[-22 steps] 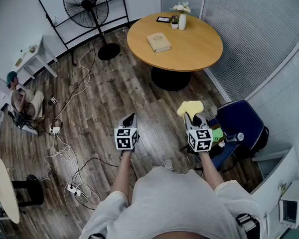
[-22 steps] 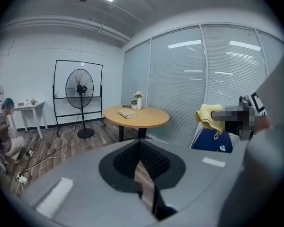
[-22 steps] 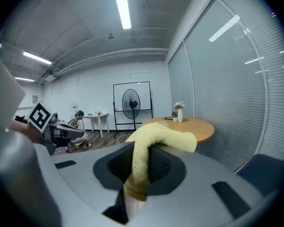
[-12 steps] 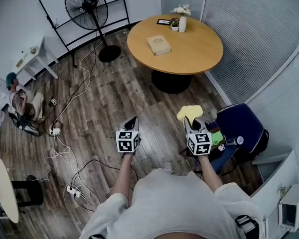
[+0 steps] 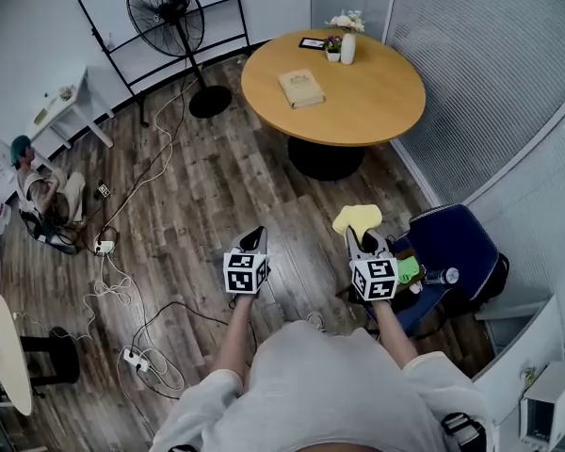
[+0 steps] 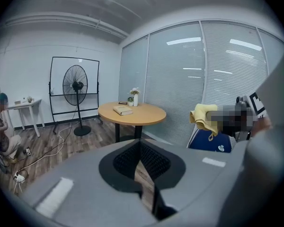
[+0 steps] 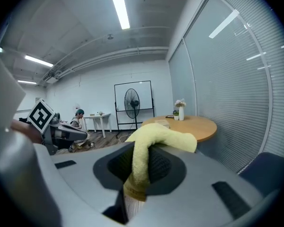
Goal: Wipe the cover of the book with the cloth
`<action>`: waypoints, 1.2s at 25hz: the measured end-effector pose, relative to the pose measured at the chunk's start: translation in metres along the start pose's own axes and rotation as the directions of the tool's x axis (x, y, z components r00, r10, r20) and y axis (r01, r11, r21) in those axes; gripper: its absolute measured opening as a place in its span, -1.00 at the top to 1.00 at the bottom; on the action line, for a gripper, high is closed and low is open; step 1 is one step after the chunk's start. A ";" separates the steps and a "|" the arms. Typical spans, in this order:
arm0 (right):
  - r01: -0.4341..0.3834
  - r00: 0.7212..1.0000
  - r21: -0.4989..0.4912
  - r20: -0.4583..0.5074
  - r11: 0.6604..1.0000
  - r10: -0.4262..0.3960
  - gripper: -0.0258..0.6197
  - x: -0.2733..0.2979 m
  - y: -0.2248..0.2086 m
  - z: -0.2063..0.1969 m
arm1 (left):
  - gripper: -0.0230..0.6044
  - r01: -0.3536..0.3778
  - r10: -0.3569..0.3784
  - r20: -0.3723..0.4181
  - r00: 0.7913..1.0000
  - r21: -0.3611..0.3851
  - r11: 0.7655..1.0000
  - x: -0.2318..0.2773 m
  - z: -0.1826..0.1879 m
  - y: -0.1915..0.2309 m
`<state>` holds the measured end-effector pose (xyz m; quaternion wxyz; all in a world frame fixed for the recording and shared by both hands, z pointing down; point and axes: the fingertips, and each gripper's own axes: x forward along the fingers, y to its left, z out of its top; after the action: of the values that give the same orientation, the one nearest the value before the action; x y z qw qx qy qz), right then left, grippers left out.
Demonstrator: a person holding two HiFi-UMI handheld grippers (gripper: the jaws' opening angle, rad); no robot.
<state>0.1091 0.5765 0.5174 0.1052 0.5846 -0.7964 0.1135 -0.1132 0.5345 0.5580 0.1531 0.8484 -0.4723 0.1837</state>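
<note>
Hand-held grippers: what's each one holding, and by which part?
Right hand-held gripper is shut on the yellow cloth, pinching a bunched edge; the rest drapes over its jaws. Left hand-held gripper is shut, holding nothing.

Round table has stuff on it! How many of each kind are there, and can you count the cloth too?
On the round table:
book: 1
white vase with flowers: 1
small potted plant: 1
flat dark object: 1
Off the table:
yellow cloth, clamped in the right hand-held gripper: 1
Total: 5
</note>
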 end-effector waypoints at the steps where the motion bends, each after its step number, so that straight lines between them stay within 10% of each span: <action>1: -0.001 1.000 0.001 0.002 1.000 0.001 0.73 0.001 -0.002 -0.001 | 0.91 -0.001 0.001 0.002 1.000 -0.001 1.000 0.002 0.000 -0.001; 30: -0.020 1.000 -0.027 0.002 0.999 0.020 0.73 0.138 -0.054 0.029 | 0.91 0.011 -0.011 0.002 1.000 -0.010 1.000 0.132 0.042 0.059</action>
<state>0.1193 0.4262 0.5341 0.1110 0.5755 -0.8037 0.1032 -0.0923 0.3883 0.5861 0.1580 0.8504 -0.4686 0.1794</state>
